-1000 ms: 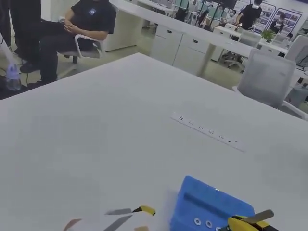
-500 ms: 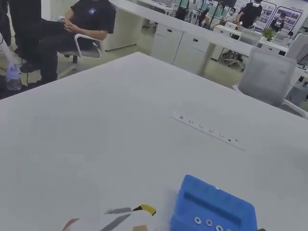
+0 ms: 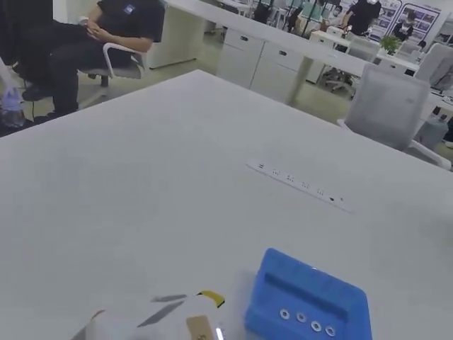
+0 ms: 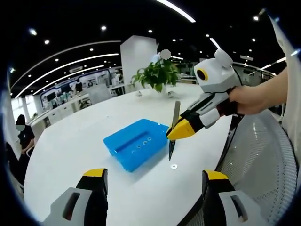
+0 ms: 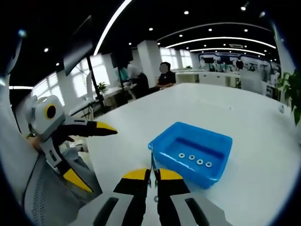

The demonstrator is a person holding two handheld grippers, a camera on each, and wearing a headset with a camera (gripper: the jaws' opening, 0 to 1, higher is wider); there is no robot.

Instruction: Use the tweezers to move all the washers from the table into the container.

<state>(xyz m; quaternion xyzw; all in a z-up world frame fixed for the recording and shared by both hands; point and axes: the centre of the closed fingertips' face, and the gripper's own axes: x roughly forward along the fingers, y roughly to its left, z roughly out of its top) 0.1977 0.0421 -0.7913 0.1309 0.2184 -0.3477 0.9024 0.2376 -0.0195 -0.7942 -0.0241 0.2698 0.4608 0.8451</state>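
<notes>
A blue container (image 3: 308,308) stands on the white table with several washers (image 3: 306,320) in a row inside it. One washer (image 4: 174,165) lies on the table just outside the container (image 4: 136,143), under the tips of the tweezers (image 4: 174,129). My right gripper (image 4: 181,132) is shut on the tweezers, which point down at that washer. In the right gripper view the jaws (image 5: 151,174) are pressed together on the tweezers (image 5: 152,162), in front of the container (image 5: 193,150). My left gripper (image 4: 155,181) is open and holds nothing; it also shows left of the container (image 3: 180,312).
A power strip (image 3: 301,185) is set into the table beyond the container. A person sits on a chair (image 3: 106,42) past the far left table edge, and an office chair (image 3: 389,106) stands at the far right. A mesh chair back (image 4: 263,160) is close by the right hand.
The right gripper's yellow tip with the tweezers has slipped out past the bottom right edge of the head view. The head camera has shifted a little; the container stays where it was.
</notes>
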